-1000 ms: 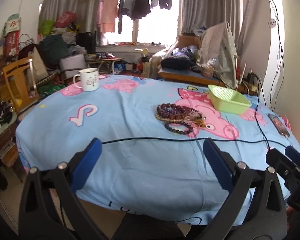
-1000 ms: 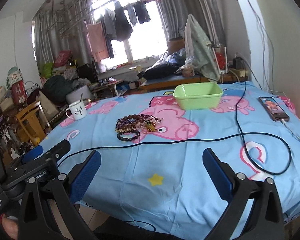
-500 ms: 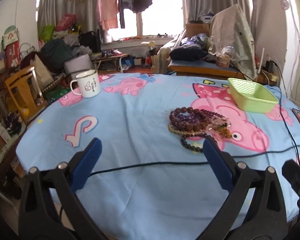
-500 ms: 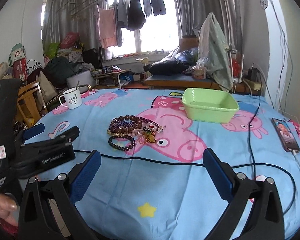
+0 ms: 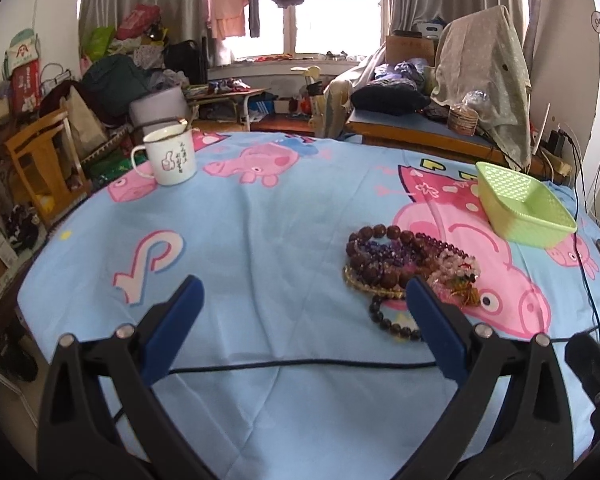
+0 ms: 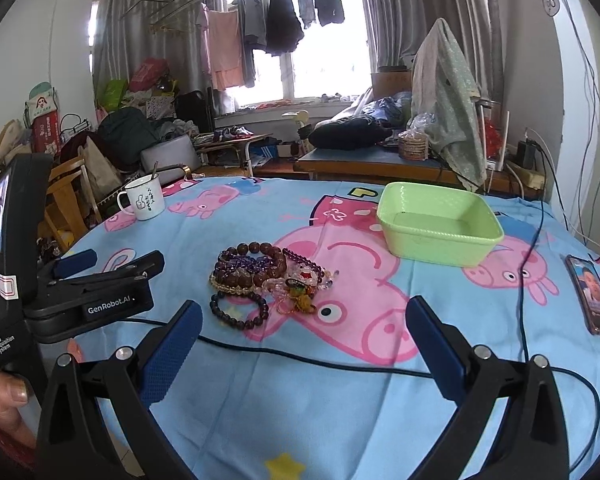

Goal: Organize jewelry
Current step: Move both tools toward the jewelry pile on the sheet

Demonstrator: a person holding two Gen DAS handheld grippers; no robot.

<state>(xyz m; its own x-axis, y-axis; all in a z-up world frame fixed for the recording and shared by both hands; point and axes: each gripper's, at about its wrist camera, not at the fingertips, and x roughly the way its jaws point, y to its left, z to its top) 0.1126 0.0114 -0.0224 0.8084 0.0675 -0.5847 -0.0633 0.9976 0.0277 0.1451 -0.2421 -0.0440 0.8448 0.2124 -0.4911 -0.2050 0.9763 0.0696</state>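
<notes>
A pile of beaded bracelets [image 5: 404, 264] lies on the blue cartoon-print tablecloth; it also shows in the right wrist view [image 6: 266, 278]. A dark bead bracelet [image 6: 239, 310] lies at its near edge. A light green basket [image 6: 438, 222] stands empty beyond the pile to the right, also seen in the left wrist view [image 5: 522, 210]. My left gripper [image 5: 300, 296] is open and empty, its right finger just in front of the pile. My right gripper [image 6: 302, 320] is open and empty, short of the pile. The left gripper's body [image 6: 100, 288] shows at left in the right wrist view.
A black cable [image 6: 300, 360] runs across the cloth in front of the bracelets. A white mug [image 5: 170, 156] stands at the far left. A phone [image 6: 592, 294] lies at the right edge. Chairs, bags and clutter surround the table.
Both grippers have moved forward over the table toward the bracelets; the pile looks larger and nearer. The cable now lies under the fingers. Jaws stay open.
</notes>
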